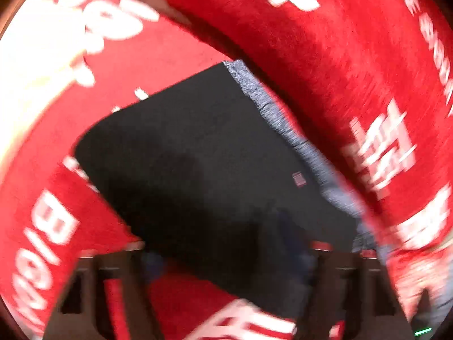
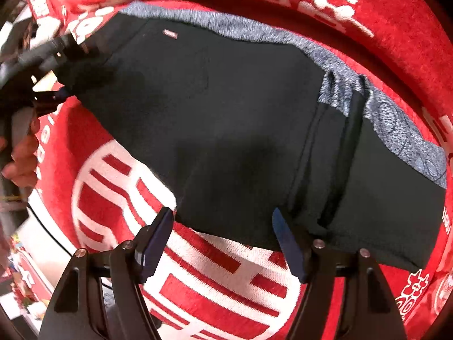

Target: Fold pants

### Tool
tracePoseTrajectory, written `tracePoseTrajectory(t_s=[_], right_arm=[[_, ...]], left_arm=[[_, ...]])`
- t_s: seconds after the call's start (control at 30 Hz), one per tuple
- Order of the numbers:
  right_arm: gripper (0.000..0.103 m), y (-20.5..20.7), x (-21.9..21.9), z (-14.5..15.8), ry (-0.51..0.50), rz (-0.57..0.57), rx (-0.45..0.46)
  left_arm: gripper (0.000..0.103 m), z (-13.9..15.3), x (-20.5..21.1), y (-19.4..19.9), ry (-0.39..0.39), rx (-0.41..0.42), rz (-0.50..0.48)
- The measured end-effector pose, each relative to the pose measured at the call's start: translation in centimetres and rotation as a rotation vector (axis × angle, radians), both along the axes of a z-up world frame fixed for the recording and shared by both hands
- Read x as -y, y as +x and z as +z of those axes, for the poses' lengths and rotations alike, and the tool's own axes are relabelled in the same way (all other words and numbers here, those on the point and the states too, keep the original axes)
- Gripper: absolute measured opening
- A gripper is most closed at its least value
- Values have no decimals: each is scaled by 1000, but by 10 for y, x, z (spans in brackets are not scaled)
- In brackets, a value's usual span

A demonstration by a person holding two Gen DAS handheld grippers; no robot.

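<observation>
- Left wrist view: it is blurry. The black pants [image 1: 198, 170] lie on the red blanket [image 1: 339, 70]. The left gripper [image 1: 226, 263] seems to be pinching their near edge.
- Right wrist view: the right gripper [image 2: 223, 235] hangs open over the pants' [image 2: 226, 127] edge, holding nothing. The cloth looks soft, light and floppy, so grab a corner or the gray waistband [image 2: 254, 31].

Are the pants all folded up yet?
Partly, it seems. The black pants lie flat on the red cloth, apparently folded over already. The left hand-held gripper is at one corner; the right hand-held gripper hangs open at the near edge. Another fold probably remains.
</observation>
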State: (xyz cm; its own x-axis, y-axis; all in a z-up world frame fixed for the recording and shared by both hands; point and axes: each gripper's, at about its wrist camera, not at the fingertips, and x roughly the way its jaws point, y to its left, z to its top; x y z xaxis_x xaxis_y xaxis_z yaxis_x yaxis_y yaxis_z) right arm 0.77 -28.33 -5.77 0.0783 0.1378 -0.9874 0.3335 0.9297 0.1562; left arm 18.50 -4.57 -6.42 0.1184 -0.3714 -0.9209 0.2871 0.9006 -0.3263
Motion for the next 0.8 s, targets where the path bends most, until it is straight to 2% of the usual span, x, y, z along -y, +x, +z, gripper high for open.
tracePoseTrajectory(t_s=[0.03, 0.1, 0.17, 0.23, 0.33, 0.47, 0.6, 0.73, 0.8], right_arm=[[76, 0, 4, 5, 14, -13, 15], [76, 2, 17, 26, 47, -68, 66], [76, 13, 31, 46, 73, -107, 106], [76, 30, 42, 60, 113, -121, 127], [82, 77, 55, 75, 198, -107, 136], [84, 165, 35, 86, 313, 10, 111], [84, 229, -14, 75, 410, 143, 27], [85, 268, -71, 46, 390, 294, -86], [85, 282, -96, 27, 328, 358, -163]], left_arm=[[41, 1, 7, -4, 80, 44, -42], [39, 7, 15, -13, 115, 120, -89], [38, 17, 30, -29, 184, 250, -180], [38, 23, 45, -49, 256, 377, -277], [38, 24, 64, -75, 340, 505, -402], [38, 21, 73, -89, 402, 575, -472], [38, 22, 69, -89, 410, 576, -471], [38, 19, 61, -89, 421, 576, -465], [38, 19, 61, -89, 420, 579, -460]])
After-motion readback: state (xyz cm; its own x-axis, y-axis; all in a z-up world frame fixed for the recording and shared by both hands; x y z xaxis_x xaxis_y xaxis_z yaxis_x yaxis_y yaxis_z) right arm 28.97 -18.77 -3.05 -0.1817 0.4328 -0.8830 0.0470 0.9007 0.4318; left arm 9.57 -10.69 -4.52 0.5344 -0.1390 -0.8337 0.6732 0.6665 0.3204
